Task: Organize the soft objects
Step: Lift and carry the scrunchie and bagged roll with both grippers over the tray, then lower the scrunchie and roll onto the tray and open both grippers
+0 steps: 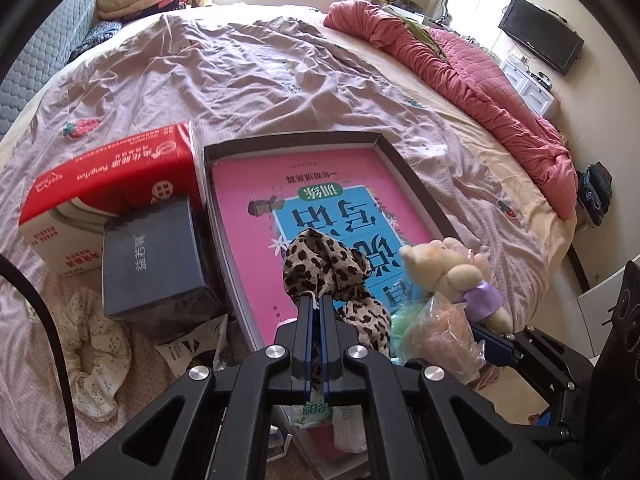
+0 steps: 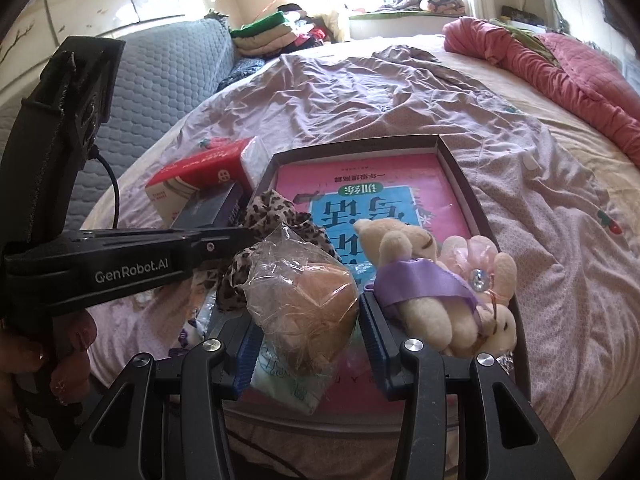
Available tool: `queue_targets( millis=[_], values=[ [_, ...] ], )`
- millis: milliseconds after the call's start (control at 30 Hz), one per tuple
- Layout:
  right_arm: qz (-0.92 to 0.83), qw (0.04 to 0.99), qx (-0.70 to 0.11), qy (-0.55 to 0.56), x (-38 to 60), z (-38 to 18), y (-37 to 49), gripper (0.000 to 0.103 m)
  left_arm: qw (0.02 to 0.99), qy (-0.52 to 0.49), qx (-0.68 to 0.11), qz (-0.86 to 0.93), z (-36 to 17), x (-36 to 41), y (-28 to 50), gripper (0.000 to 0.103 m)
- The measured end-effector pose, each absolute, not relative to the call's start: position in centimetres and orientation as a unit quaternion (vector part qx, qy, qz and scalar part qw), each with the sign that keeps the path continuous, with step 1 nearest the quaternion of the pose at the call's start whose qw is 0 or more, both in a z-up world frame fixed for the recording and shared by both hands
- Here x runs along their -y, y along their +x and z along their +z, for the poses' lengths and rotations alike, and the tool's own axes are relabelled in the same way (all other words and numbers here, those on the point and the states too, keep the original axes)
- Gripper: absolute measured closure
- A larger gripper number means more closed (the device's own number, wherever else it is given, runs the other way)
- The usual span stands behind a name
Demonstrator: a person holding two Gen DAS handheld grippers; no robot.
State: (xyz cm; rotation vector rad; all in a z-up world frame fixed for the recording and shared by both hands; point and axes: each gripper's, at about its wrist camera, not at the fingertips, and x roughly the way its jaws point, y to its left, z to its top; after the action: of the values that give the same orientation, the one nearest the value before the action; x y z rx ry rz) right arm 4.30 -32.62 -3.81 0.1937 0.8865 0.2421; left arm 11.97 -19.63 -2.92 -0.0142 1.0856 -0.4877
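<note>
- Left tool [image 1: 316, 300] is clamping its jaws right down on a leopard-print cloth [image 1: 320, 264]; the fabric is bunching above the tips and trailing below them, so it is hanging over the near end of the box rather than lying in it.
- Right tool [image 2: 308, 320] is holding a bagged soft item [image 2: 300, 292], a peach-coloured lump in crinkled clear plastic; the jaws are standing part-way apart, with the bag filling the gap between them. Whether the pads are pressing hard is hard to tell, but the bag is sitting off the bed.
- Both loads are sitting over the shallow dark box [image 1: 396, 160], which is lying open on the bed [image 1: 240, 80] with a pink book [image 1: 248, 208] flat inside as a floor.
- A plush bear [image 2: 404, 264] with a purple ribbon is resting on the near right corner of the box, just beside the right tool's outer finger; likely parked there as one soft thing already gathered.
- A red-and-white carton [image 1: 108, 184] and a dark blue box [image 1: 156, 256] are sitting just left of the tray, outside it; being hard things, they probably don't belong in this sort.
- Judgement: both tools are angling downward over the tray, suggesting a drop-off of cloth and bag beside the bear.
</note>
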Motion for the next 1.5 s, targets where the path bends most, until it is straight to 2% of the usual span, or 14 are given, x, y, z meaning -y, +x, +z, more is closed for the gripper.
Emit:
queue_targets(
  millis=[700,967,1067,1267,1400,1500],
  values=[
    [0.128,0.901,-0.41,0.066,31.6,-5.1,5.7,0.054,0.819,-0.034,-0.525,-0.228,-4.6,18.8,13.4,0.1],
    [0.127,0.901,-0.411,0.058,31.4,-5.2,5.6,0.051,0.818,-0.036,-0.528,-0.227,-4.6,18.8,13.7,0.097],
    [0.126,0.902,-0.409,0.056,31.5,-5.2,5.6,0.05,0.818,-0.036,-0.528,-0.227,-4.6,18.8,13.7,0.094],
    [0.121,0.907,-0.399,0.063,32.0,-5.0,5.5,0.051,0.816,-0.033,-0.528,-0.233,-4.3,18.8,13.6,0.081],
    [0.114,0.91,-0.391,0.072,32.5,-5.4,5.8,0.052,0.815,-0.031,-0.528,-0.236,-3.9,18.8,13.3,0.067],
    [0.115,0.91,-0.39,0.079,32.8,-5.7,5.9,0.055,0.815,-0.031,-0.527,-0.239,-3.6,18.7,13.0,0.06]
  ],
)
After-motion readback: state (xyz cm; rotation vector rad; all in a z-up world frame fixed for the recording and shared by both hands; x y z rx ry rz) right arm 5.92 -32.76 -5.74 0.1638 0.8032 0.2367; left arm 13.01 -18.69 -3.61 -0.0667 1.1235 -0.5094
